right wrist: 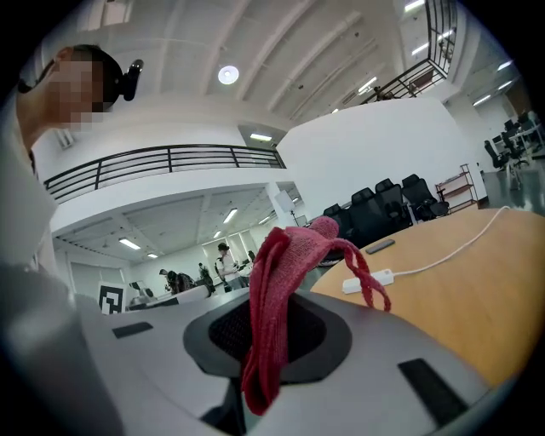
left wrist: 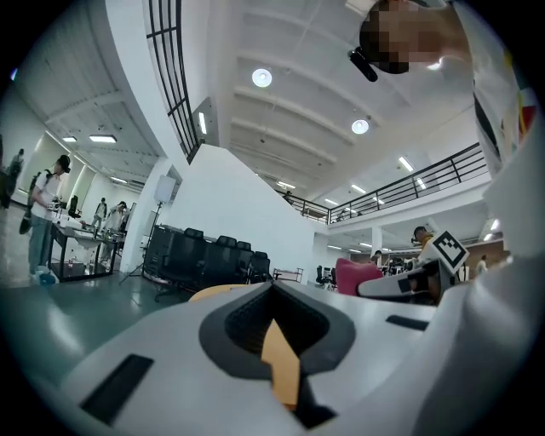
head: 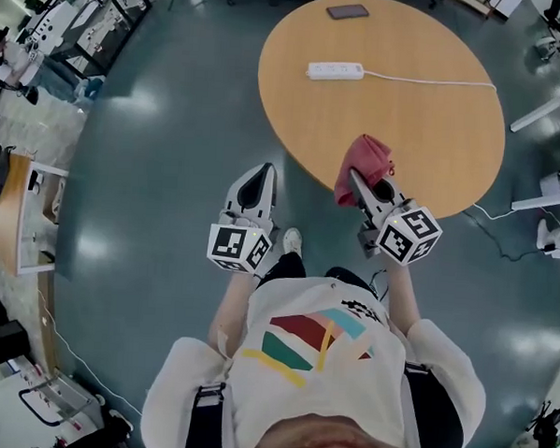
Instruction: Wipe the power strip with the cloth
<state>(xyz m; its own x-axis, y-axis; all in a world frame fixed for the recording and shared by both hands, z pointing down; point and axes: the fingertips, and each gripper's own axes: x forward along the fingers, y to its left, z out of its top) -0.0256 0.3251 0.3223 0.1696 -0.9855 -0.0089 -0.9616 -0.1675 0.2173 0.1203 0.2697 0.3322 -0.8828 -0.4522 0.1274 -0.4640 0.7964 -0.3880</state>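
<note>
The right gripper (head: 357,182) is clamped on a crumpled red knitted cloth (head: 366,157), a loose loop of which droops past the jaw tips. The left gripper (head: 262,171) beside it has its jaws pressed together on nothing. Ahead of the right gripper, well apart across bare tabletop, the long white power strip (head: 335,70) lies on the smooth round wooden table (head: 434,142), with a flat dark phone (head: 347,11) beyond it.

White shirt (head: 290,397); grey left tongs (head: 262,172), right tongs (head: 358,184)
</note>
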